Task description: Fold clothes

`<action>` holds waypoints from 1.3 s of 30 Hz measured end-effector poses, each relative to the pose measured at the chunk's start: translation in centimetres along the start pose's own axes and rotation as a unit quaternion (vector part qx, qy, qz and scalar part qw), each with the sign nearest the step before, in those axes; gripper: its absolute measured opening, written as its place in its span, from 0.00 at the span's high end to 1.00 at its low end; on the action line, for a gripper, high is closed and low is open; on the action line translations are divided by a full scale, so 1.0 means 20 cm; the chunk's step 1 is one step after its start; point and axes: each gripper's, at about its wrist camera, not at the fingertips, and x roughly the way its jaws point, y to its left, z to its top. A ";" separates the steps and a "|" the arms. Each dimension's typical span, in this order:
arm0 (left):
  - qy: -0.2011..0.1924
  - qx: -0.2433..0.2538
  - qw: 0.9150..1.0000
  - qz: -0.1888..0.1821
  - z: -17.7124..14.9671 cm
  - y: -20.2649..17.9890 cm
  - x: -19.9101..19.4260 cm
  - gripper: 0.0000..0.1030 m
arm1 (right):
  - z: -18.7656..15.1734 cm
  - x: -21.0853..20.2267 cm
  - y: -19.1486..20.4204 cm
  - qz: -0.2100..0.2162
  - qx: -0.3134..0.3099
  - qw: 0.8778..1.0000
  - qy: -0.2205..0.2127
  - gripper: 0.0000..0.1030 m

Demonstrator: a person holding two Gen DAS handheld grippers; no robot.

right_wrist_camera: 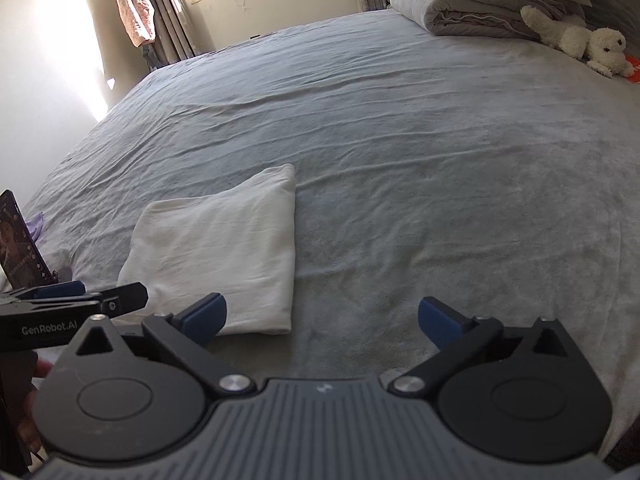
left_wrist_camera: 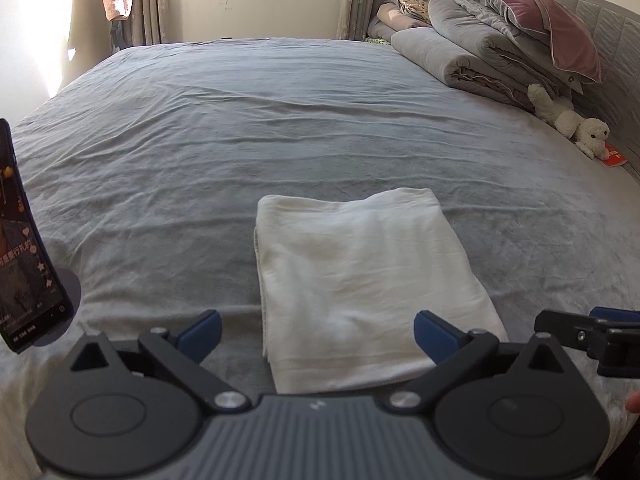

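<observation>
A white garment (left_wrist_camera: 360, 280) lies folded into a neat rectangle on the grey bed sheet (left_wrist_camera: 240, 140). My left gripper (left_wrist_camera: 318, 330) hovers just above the garment's near edge, jaws wide open, nothing between the blue pads. In the right wrist view the same folded garment (right_wrist_camera: 224, 248) sits to the left of my right gripper (right_wrist_camera: 322, 316), which is open and empty over bare sheet (right_wrist_camera: 400, 160). Its left finger (right_wrist_camera: 206, 314) is next to the garment's near right corner. The right gripper's tip (left_wrist_camera: 588, 332) shows at the right of the left wrist view.
A phone (left_wrist_camera: 24, 240) with a lit screen stands propped at the bed's left near side. Rolled grey quilts (left_wrist_camera: 472, 52), a pink pillow (left_wrist_camera: 532, 12) and a white plush dog (left_wrist_camera: 572, 120) lie along the right headboard side. A window and curtains are at the far wall.
</observation>
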 end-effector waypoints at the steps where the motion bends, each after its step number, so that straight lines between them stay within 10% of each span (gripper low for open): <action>1: 0.005 -0.001 1.000 0.000 0.00 0.00 0.00 0.01 | 0.00 0.00 0.02 -0.009 -0.005 1.000 0.007 0.00; 16: 0.024 0.026 0.999 0.025 -0.02 0.03 0.00 0.01 | -0.03 -0.07 0.29 -0.050 -0.127 0.990 0.021 0.00; 39: 0.022 0.039 0.998 0.035 -0.03 0.03 0.00 0.01 | -0.06 -0.06 0.32 -0.039 -0.130 0.990 0.028 0.00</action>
